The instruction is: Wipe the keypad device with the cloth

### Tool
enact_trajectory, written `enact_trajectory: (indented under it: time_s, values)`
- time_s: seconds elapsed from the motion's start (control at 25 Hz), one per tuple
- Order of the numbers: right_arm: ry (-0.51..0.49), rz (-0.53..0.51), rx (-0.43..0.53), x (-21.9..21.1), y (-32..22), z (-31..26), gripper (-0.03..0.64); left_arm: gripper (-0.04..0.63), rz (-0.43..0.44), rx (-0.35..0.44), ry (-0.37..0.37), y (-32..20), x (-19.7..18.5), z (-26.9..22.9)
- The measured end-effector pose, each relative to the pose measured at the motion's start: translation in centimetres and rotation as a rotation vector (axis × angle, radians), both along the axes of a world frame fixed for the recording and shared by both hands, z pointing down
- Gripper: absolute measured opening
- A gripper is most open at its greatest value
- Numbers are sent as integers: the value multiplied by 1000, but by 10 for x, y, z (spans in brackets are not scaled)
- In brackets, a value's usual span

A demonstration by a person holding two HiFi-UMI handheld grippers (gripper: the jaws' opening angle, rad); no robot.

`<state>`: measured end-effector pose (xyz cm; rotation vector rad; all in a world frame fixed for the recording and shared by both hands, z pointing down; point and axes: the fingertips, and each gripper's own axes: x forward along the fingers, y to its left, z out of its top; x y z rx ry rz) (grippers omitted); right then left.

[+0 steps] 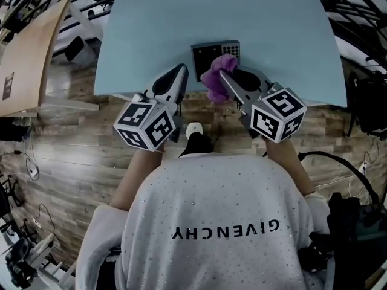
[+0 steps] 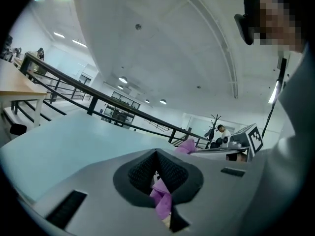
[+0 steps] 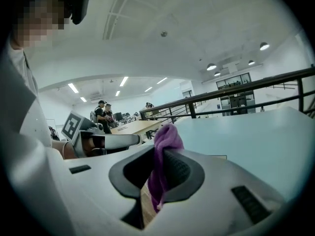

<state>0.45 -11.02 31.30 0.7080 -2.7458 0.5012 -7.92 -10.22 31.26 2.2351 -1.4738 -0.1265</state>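
Right gripper [image 1: 224,76] angled far-left, jaws clamped on cloth [image 1: 214,84] at keypad device [image 1: 207,53] near edge. Left gripper [image 1: 181,70] just left, parallel, jaws pinching purple scrap [image 2: 161,198].

The cloth [image 1: 219,80] is purple, and a scrap [image 2: 160,196] of the same purple shows between the black ribbed pads of the left gripper [image 1: 181,70]. Both the left gripper and the right gripper [image 1: 225,76] are pale grey with black pads, and each carries a cube patterned with black-and-white square markers. The keypad device [image 1: 205,54] is black with a grid of pale keys. The table [image 1: 151,29] is light blue, the floor [image 1: 66,162] is brown wood planking, and the person's sweatshirt [image 1: 211,252] is grey, speckled with tiny dots, with dark lettering.
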Motion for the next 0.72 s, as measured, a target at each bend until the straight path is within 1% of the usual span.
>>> enact_trajectory:
  time_s: [0.12, 0.28, 0.44, 0.56, 0.72]
  values:
    - [26, 16, -30, -16, -20, 17, 46, 0, 47, -38, 4, -20, -8, 13]
    - [64, 19, -77, -40, -37, 40, 46, 0, 118, -94, -8, -43, -15, 33]
    - [101, 30, -127, -58, -49, 58, 48, 0, 143, -141, 15, -63, -22, 48]
    - [113, 53, -168, -59, -56, 71, 48, 0, 164, -155, 15, -74, -17, 57]
    - [111, 117, -212, -45, -70, 83, 48, 0, 191, -165, 22, -86, -9, 65]
